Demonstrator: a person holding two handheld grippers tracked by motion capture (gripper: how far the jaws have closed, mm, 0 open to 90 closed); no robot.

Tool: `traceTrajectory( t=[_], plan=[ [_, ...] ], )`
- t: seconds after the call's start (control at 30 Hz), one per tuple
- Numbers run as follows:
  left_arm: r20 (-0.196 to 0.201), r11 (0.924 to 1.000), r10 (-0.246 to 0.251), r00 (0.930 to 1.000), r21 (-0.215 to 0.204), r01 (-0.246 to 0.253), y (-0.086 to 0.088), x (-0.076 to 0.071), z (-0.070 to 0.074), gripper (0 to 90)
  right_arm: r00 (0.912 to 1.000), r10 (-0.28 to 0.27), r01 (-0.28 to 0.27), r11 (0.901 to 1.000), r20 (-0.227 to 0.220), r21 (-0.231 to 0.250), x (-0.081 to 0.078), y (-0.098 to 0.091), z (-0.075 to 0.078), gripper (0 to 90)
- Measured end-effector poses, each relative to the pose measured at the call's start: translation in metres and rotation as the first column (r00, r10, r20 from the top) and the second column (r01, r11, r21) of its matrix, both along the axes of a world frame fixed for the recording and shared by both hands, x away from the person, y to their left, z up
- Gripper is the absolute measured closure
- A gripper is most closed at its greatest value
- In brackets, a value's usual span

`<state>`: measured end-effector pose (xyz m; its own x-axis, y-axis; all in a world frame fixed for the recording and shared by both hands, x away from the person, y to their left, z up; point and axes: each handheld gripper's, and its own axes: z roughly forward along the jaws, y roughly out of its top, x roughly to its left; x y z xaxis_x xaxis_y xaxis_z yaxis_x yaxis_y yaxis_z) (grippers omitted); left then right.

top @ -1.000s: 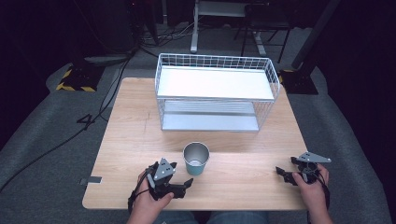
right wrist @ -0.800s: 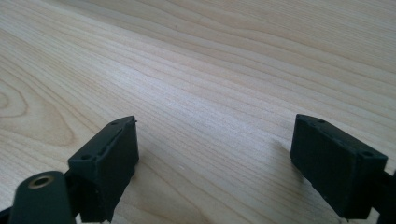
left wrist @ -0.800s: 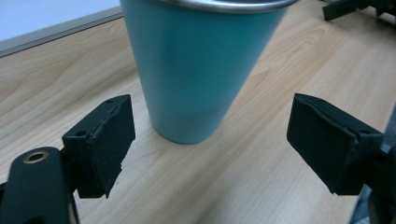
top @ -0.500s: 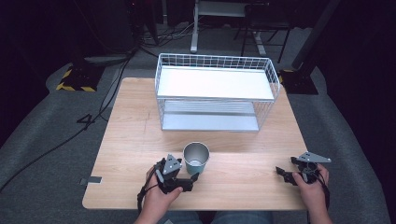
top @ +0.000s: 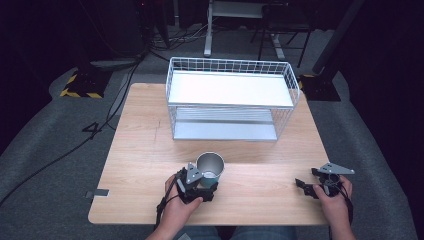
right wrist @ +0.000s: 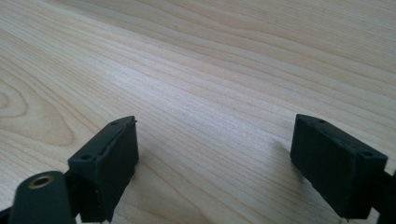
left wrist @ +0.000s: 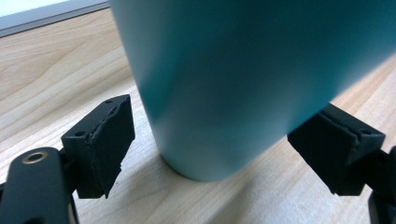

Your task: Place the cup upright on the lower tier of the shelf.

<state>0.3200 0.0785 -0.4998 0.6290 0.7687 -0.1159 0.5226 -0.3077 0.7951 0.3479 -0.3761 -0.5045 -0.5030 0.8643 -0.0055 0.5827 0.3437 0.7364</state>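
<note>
Your left gripper (left wrist: 219,154) sat at the teal cup (top: 210,168) near the table's (top: 140,150) front edge — jaws spread wide either side of its base, neither pad touching. Your right gripper (right wrist: 224,163) rested well apart at the right — jaws wide, holding nothing, over bare wood.

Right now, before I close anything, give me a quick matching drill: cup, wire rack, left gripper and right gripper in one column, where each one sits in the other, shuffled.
Things:
1. cup
2. wire rack
3. left gripper
4. right gripper

Places:
A. far half of the table
B. near right edge, jaws open over bare wood
C. near middle of the table, upright
D. jaws open either side of the cup's base

Pairs: 1-C, 2-A, 3-D, 4-B
</note>
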Motion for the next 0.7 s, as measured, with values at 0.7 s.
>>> traceTrajectory(
  t=[0.7],
  plan=[
    [0.026,0.9987,-0.029,0.9992,0.043,0.027,-0.0076,0.0019,0.0003,24.3,1.0000,0.001,-0.001,1.0000,0.002,-0.001,0.0001,-0.0001,-0.0001,15.5]
  ],
)
